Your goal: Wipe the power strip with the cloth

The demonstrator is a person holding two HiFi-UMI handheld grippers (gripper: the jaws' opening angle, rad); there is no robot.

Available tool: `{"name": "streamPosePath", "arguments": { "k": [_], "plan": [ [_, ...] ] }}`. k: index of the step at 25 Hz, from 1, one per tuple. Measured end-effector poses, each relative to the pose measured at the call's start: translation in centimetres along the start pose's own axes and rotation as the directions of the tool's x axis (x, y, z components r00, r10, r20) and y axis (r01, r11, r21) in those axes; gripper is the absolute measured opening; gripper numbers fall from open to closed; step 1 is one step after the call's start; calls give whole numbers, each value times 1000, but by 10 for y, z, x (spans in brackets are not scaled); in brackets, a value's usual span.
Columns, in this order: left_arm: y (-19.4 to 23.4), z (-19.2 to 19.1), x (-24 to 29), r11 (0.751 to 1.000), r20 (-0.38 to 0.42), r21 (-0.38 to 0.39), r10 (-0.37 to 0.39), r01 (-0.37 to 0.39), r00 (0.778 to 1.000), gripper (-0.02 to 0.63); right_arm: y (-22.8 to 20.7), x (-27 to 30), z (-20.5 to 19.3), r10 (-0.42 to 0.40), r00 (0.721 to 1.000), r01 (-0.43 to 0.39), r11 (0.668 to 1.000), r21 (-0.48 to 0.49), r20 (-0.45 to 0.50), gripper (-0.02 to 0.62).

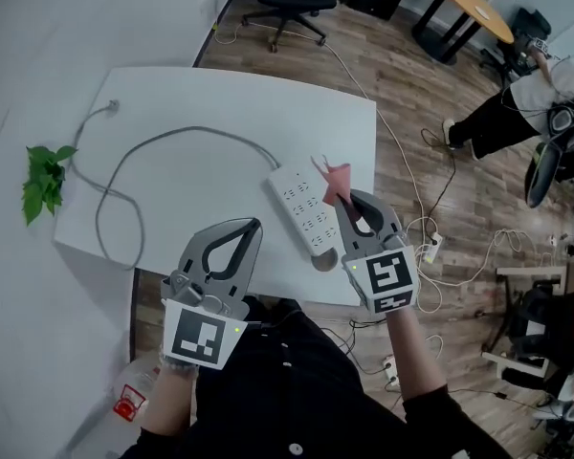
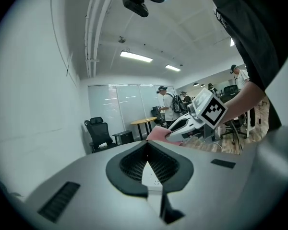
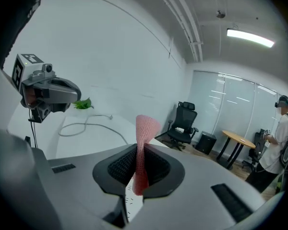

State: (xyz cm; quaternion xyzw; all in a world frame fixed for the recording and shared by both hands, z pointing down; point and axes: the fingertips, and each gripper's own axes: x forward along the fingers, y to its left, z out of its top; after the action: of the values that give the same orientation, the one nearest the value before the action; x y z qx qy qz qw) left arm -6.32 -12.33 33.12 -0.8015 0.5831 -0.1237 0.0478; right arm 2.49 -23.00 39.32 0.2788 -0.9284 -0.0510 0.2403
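— Pink cloth: how is it held?

— It is pinched between the closed jaws of the right gripper, and a loose fold stands up above the pads. The fabric is judged light, soft and limp. It is gripped near its middle, so little free fabric is available to be pressed flat.

— And the power strip?

— It is laid flat on the white table, just beside and below the right gripper's tips. Its grey cable is looped away to the left. Contact between cloth and strip cannot be confirmed. The strip is judged rigid, fairly light and liable to slide on the smooth top. It would best be steadied at its near end, clear of the sockets.

— Left gripper?

— Its jaws are closed on nothing. It is held near the strip's left side, apart from it.
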Motion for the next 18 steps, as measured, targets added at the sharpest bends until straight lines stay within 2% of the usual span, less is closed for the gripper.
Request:
{"name": "streamPosePath", "arguments": {
  "k": [7, 13, 18],
  "plan": [
    [9, -5, -10, 998, -34, -10, 57, -58, 998, 14, -5, 47, -18, 68, 995, -76, 991, -108, -77, 51],
    [16, -9, -21, 995, -47, -9, 103, -104, 994, 14, -5, 89, -42, 118, 976, -159, 961, -228, -181, 49],
    [18, -14, -28, 990, -72, -16, 136, -137, 988, 14, -4, 118, -61, 144, 958, -211, 940, -270, -247, 50]
  ]
}}
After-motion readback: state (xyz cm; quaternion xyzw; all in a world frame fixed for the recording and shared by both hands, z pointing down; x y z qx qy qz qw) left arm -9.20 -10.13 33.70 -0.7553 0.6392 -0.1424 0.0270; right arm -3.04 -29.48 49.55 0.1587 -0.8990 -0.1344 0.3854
